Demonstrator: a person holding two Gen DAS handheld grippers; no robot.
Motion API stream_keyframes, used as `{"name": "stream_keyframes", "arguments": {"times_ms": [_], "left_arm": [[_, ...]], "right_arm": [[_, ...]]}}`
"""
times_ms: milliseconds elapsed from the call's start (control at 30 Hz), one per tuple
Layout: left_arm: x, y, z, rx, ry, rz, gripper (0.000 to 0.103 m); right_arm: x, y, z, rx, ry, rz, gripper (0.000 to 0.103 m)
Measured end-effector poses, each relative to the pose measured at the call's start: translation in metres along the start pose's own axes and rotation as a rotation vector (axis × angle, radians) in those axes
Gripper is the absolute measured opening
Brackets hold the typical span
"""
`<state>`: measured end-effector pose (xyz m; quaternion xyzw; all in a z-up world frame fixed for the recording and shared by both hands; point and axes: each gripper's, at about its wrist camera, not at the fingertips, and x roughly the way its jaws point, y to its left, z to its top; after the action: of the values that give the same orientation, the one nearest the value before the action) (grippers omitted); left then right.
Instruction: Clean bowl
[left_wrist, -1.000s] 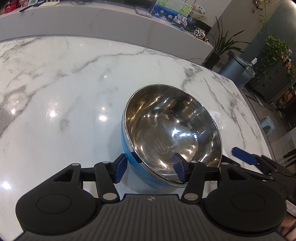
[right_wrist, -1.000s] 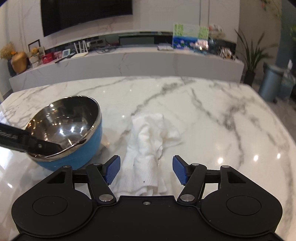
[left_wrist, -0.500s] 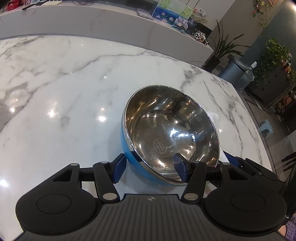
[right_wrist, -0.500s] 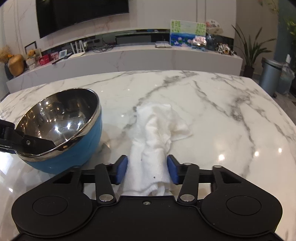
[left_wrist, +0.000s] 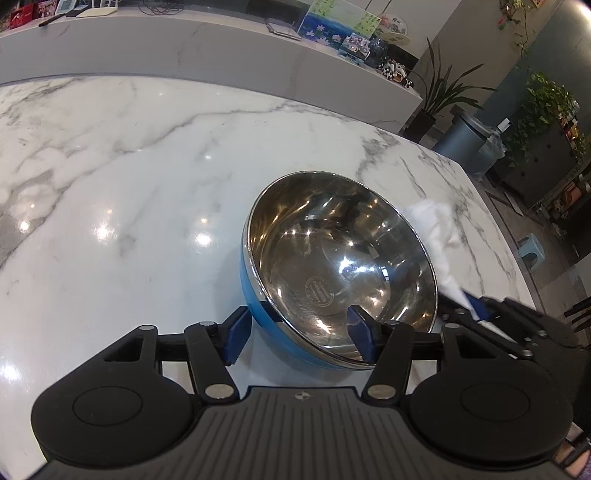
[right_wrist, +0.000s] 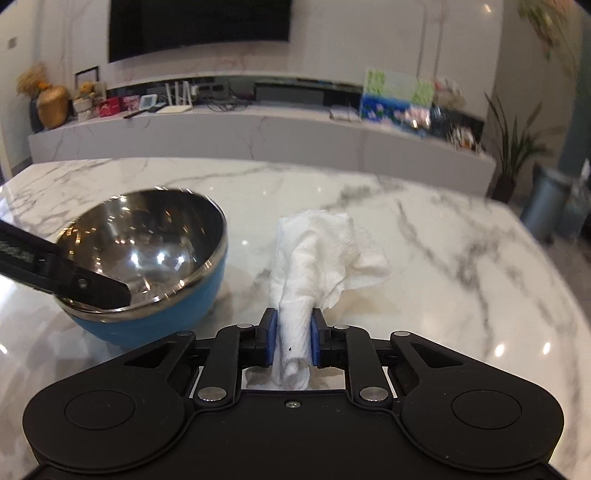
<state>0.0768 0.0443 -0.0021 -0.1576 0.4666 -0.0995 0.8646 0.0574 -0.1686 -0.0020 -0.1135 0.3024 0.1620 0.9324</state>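
Observation:
A bowl (left_wrist: 332, 266), steel inside and blue outside, sits on the marble table (left_wrist: 129, 192); it also shows in the right wrist view (right_wrist: 147, 254) at the left. My left gripper (left_wrist: 299, 336) is open, its fingers straddling the bowl's near rim, one outside and one inside. My right gripper (right_wrist: 293, 341) is shut on a crumpled white paper towel (right_wrist: 317, 254) and holds it off the table, right of the bowl. The towel (left_wrist: 439, 240) and right gripper (left_wrist: 480, 310) show beyond the bowl's right side in the left wrist view.
A long marble counter (right_wrist: 258, 136) with pictures, boxes and a vase runs behind the table. A grey bin (left_wrist: 469, 144) and potted plants (left_wrist: 443, 92) stand on the floor past the table's right edge (left_wrist: 491, 206).
My right gripper closed on the paper towel and lifted it from the table. My left gripper stayed open around the bowl's rim.

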Motion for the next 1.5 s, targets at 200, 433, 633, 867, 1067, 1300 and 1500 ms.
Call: {"name": "stream_keyframes", "arguments": {"times_ms": [200,433,633,867,1067,1300,1500], "left_arm": [[0.000,-0.001,-0.001,0.012,-0.001,-0.002,0.049],[-0.002,0.000,-0.003,0.002,-0.002,-0.003,0.049],[-0.004,0.002,-0.005,-0.004,-0.005,-0.005,0.049],[-0.007,0.005,-0.007,-0.021,-0.037,0.033,0.055],[-0.010,0.007,-0.012,-0.042,-0.048,0.016,0.058],[-0.007,0.001,-0.008,0.005,-0.043,0.040,0.042],[-0.006,0.003,-0.005,0.024,-0.043,0.062,0.030]], "right_arm": [[-0.013,0.011,0.001,-0.095,-0.024,0.032,0.016],[-0.007,0.022,-0.002,-0.151,0.015,0.044,0.016],[0.002,0.027,-0.007,-0.177,0.066,0.067,0.016],[0.002,0.029,-0.008,-0.182,0.075,0.065,0.016],[0.001,0.031,-0.008,-0.183,0.079,0.067,0.016],[-0.003,0.031,-0.006,-0.184,0.071,0.069,0.016],[-0.012,0.023,0.001,-0.168,0.006,0.042,0.016]]}}
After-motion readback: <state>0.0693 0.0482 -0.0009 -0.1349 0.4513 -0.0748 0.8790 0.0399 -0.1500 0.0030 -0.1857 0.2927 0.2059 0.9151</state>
